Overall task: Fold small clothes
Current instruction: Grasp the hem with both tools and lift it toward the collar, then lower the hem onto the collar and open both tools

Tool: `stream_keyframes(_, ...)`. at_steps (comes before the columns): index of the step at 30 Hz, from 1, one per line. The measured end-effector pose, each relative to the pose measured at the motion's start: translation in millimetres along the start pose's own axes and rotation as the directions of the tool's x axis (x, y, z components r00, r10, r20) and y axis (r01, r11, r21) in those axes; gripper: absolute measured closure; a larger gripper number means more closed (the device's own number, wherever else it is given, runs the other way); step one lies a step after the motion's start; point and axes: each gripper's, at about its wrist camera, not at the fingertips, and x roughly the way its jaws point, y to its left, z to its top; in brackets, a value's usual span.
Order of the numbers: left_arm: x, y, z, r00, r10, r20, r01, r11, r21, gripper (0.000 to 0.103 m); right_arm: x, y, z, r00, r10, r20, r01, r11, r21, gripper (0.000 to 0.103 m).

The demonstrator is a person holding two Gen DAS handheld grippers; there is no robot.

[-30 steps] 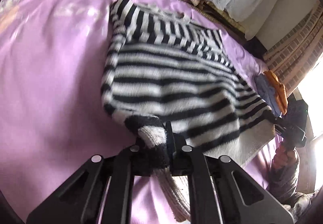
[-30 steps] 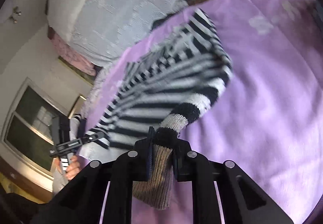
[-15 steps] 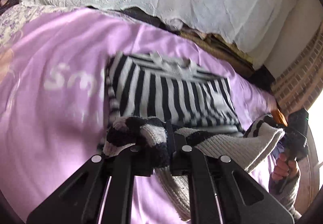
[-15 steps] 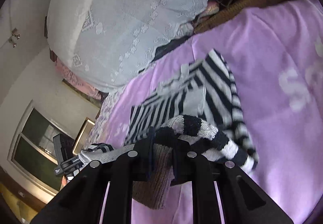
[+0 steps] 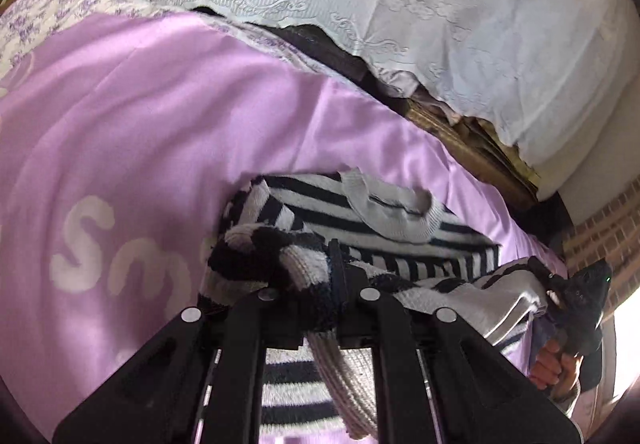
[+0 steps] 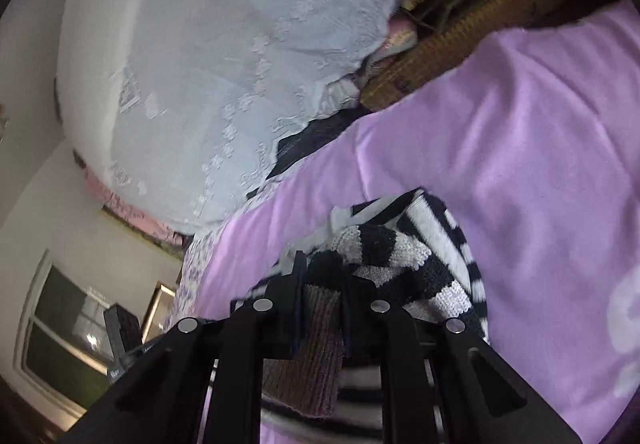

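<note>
Left wrist: both grippers (image 5: 316,284) (image 6: 324,284) seemingly pinch sweater (image 5: 400,236).

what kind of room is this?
Likely a bedroom: the striped sweater lies on a purple bedspread, with lace-covered bedding piled behind and a window at the side.

The left gripper (image 5: 316,284) has its jaws closed tight, striped knit bunched between its fingers (image 5: 340,272). The right gripper (image 6: 320,284) is likewise clamped, knit pinched between its fingers (image 6: 298,276). In the left wrist view, the person's right hand (image 5: 554,364) grips the right gripper's handle, off to the left gripper's right.
</note>
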Motion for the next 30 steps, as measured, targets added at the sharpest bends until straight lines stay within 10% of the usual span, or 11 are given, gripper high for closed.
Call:
stream_keyframes(7,58.3,32.4,-8.9,0.999,-0.018,-0.038,0.014,0.996,-0.093,0.092,32.5,-50.7,-3.6,0.999,0.001,-0.044,0.003,0.994,0.107,0.080)
stream_keyframes(11,31.4,24.4,-8.9,0.998,-0.054,0.011,0.055,0.997,-0.057,0.068,1.7,-28.0,-4.2,0.999,0.020,0.034,-0.022,0.999,0.045,0.025)
stream_keyframes(13,7.6,17.8,-11.1,0.996,-0.032,0.083,0.036,0.998,-0.047,0.021,-14.1,-4.6,-8.0,0.998,-0.009,0.063,0.013,0.998,-0.058,0.024)
stream_keyframes(17,-26.2,-5.4,-22.7,0.984,0.058,0.166,-0.069,0.996,0.063,0.016,-27.8,28.3,-26.4,0.994,-0.075,0.075,0.090,0.968,-0.234,0.024)
stream_keyframes(22,-18.3,-27.0,-41.3,0.991,0.077,0.106,-0.096,0.977,0.191,0.016,-13.4,60.5,-61.2,0.967,-0.239,0.093,0.254,0.835,-0.489,0.026)
stream_keyframes(25,-5.5,-48.6,-57.8,0.992,0.103,0.073,-0.122,0.934,0.335,0.016,-0.4,65.8,-72.0,0.939,-0.333,0.088,0.321,0.752,-0.576,0.040)
stream_keyframes(30,35.6,-80.2,-66.4,0.944,0.304,0.130,-0.324,0.776,0.541,0.014,34.3,61.6,-65.9,0.904,-0.427,0.020,0.350,0.712,-0.609,0.054)
